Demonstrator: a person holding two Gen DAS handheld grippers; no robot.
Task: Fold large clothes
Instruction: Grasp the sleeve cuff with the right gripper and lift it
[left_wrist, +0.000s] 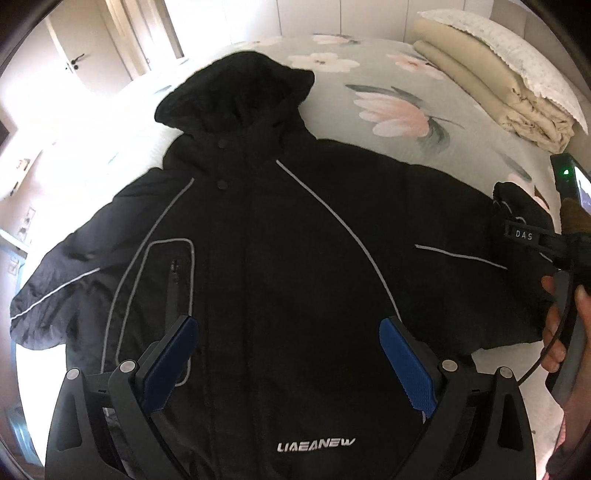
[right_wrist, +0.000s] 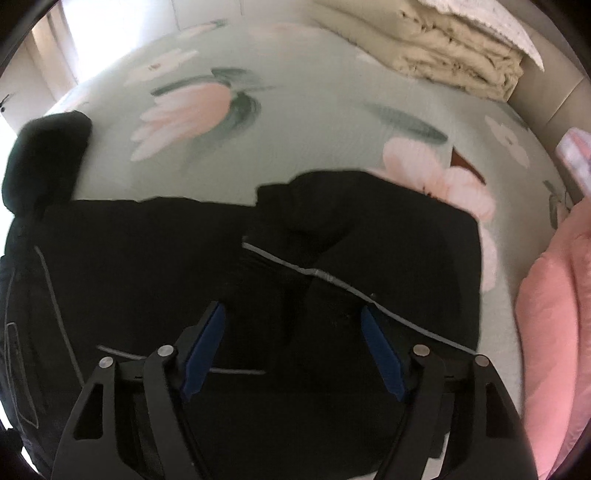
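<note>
A black hooded jacket (left_wrist: 266, 236) with grey piping lies face up and spread out on the bed, hood pointing away. My left gripper (left_wrist: 288, 325) is open above the jacket's lower front, holding nothing. My right gripper (right_wrist: 291, 314) is open above the jacket's right sleeve (right_wrist: 351, 240), whose end looks bunched and doubled over; I cannot tell if the fingers touch the cloth. The right gripper also shows at the right edge of the left wrist view (left_wrist: 524, 232), over the sleeve end.
The bed has a pale green floral sheet (left_wrist: 388, 110). A folded beige blanket with a white pillow (left_wrist: 491, 74) sits at the far right corner. A pink quilt (right_wrist: 554, 314) lies to the right of the sleeve. Doors stand at the far left.
</note>
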